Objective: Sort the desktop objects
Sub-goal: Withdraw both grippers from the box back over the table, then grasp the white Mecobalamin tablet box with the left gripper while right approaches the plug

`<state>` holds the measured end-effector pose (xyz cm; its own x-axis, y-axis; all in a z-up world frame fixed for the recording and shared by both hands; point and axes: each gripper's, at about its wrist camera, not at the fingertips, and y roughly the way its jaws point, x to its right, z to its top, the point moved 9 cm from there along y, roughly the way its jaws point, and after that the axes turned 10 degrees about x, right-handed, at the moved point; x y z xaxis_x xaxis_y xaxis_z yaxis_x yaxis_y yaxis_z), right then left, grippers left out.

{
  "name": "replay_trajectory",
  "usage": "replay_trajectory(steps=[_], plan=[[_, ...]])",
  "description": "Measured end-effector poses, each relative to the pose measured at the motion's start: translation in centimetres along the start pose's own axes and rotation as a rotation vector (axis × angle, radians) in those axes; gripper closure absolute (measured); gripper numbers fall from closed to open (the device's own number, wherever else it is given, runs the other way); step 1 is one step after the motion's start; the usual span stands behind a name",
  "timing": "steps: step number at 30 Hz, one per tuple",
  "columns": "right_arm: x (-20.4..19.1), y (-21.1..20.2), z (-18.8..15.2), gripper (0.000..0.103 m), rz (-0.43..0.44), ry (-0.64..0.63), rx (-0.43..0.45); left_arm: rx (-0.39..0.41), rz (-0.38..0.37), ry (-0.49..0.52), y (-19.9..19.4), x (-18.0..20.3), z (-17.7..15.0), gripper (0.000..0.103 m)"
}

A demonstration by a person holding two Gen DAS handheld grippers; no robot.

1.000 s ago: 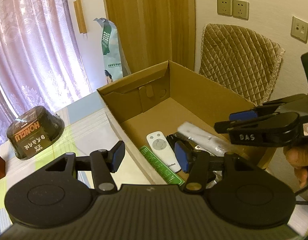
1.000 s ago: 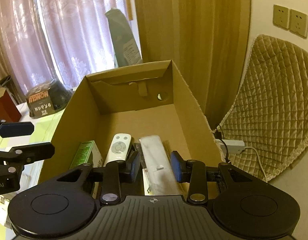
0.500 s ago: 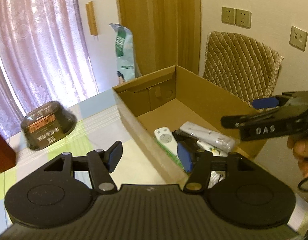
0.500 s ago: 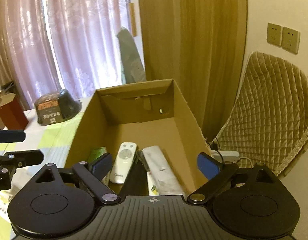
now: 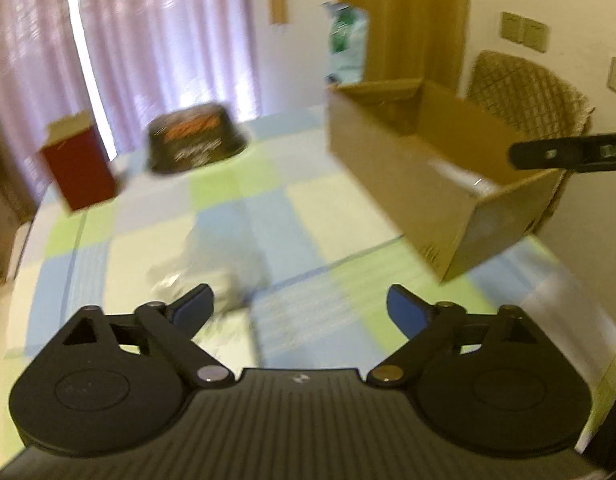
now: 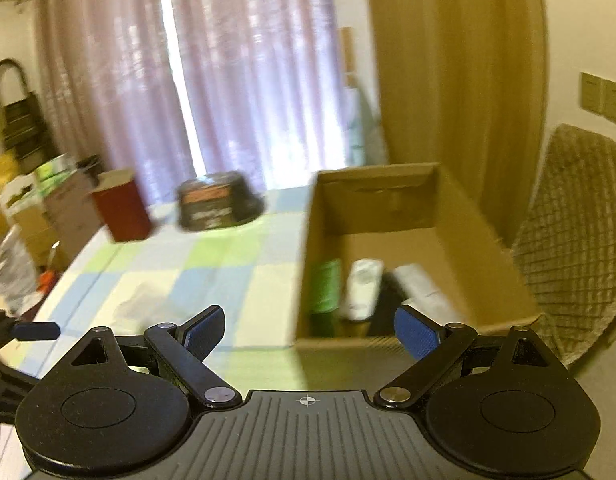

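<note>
Your left gripper [image 5: 299,306] and right gripper [image 6: 310,330] both gape empty; the box [image 6: 448,216] holds what looks like a remote [image 6: 364,288].

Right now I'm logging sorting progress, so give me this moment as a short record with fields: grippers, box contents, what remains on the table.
left gripper: jaws open, empty, above the table
right gripper: jaws open, empty, near the box's front edge
cardboard box: open; holds a white remote, a green packet and a wrapped white item
checked tablecloth: carries a clear plastic bag, a dark bowl and a red box
image quality: motion blur, fine detail unreadable
</note>
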<state>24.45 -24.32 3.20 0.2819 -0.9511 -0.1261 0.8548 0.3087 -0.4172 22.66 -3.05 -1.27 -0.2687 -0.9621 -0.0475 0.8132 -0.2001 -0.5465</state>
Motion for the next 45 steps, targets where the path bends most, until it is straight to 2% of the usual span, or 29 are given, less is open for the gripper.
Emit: replay_trajectory(steps=[6,11,19,23,27,33,36,40,45], plan=[[-3.1,0.7,-3.1,0.009,0.059,-0.017,-0.034,-0.031,0.068,-0.041,-1.9,-4.2,-4.0,0.007],[-5.5,1.3,-5.7,0.009,0.106,-0.030,-0.063,-0.039,0.107,-0.065,-2.3,-6.8,-5.5,0.002],[-8.8,2.5,-9.6,0.009,0.172,-0.044,-0.112,-0.101,0.125,-0.057,-0.6,-9.1,-8.1,0.001],[-8.8,3.0,-10.8,0.009,0.181,-0.027,-0.155,-0.120,0.098,0.006,1.0,-9.2,-8.5,0.001],[-9.4,3.8,-11.7,0.009,0.201,-0.071,-0.174,-0.134,0.054,0.065,3.2,-9.4,-8.7,0.001],[-9.5,5.8,-12.5,0.009,0.211,-0.071,-0.194,-0.162,-0.049,0.154,6.5,-9.7,-9.5,0.001],[-9.1,6.6,-12.8,0.009,0.204,-0.062,-0.200,-0.213,-0.104,0.120,7.4,-10.0,-10.5,0.001],[-8.8,7.3,-12.9,0.009,0.195,-0.052,-0.200,-0.202,-0.184,0.101,6.4,-8.6,-11.0,0.001],[-8.8,7.4,-12.8,0.009,0.189,-0.043,-0.195,-0.154,-0.367,0.151,3.6,-5.2,-11.3,0.001]])
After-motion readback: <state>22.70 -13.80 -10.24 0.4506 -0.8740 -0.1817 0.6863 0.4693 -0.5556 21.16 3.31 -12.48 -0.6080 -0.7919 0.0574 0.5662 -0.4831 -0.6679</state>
